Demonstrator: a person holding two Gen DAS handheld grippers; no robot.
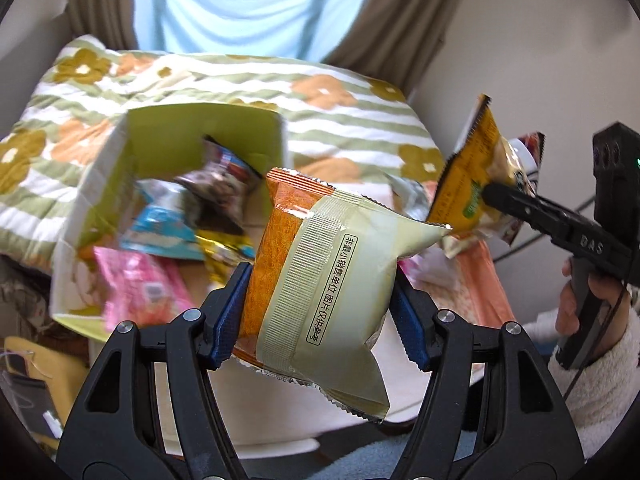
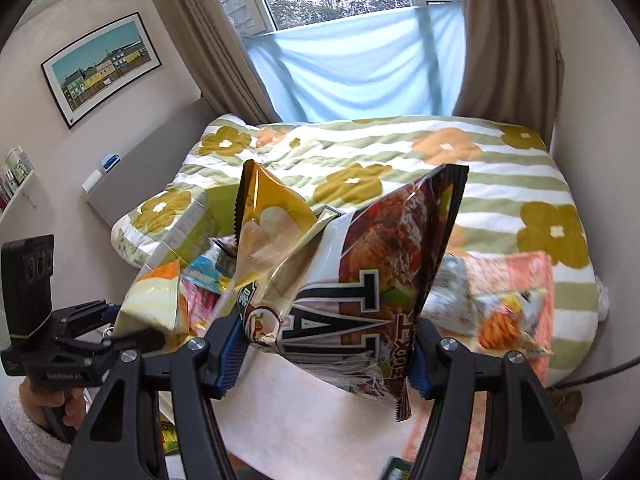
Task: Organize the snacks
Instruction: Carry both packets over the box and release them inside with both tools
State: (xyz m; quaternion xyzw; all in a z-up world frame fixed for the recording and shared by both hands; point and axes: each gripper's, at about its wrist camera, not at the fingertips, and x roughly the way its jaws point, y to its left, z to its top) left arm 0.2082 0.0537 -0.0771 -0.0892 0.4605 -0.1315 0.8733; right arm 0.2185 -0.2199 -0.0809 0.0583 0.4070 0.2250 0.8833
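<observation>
In the left wrist view, a puffed cream and orange foil snack packet [image 1: 320, 280] is held in the near centre by the left gripper [image 1: 320, 300]. The blue-padded fingers [image 1: 226, 308] are pressed on the two sides of the packet, so it is pinched across its width and stands tilted, clear of the bed. Beyond it, to the left, an open green cardboard box [image 1: 120, 200] is seen lying on the green-striped flowered blanket [image 1: 340, 120], with several small wrapped snacks inside. The packet is probably carried this way so that it can be dropped in the box; this is only a judgement. At the right edge, the right gripper [image 1: 492, 196] is seen, held by a hand [image 1: 576, 300] in a white fluffy sleeve, and its black finger is closed on a yellow-orange snack bag [image 1: 476, 172].

In the right wrist view, two bags are pinched together between the fingers [image 2: 230, 354] of the right gripper: the yellow-orange one on the left and a dark bag with printed meat and big white letters [image 2: 384, 280] on the right. Both are held upright above a pale pink cloth [image 2: 320, 420]. More loose snacks [image 2: 504, 320] are left on the right, so the sorting seems not finished. The left gripper with its cream packet is visible at the far left
</observation>
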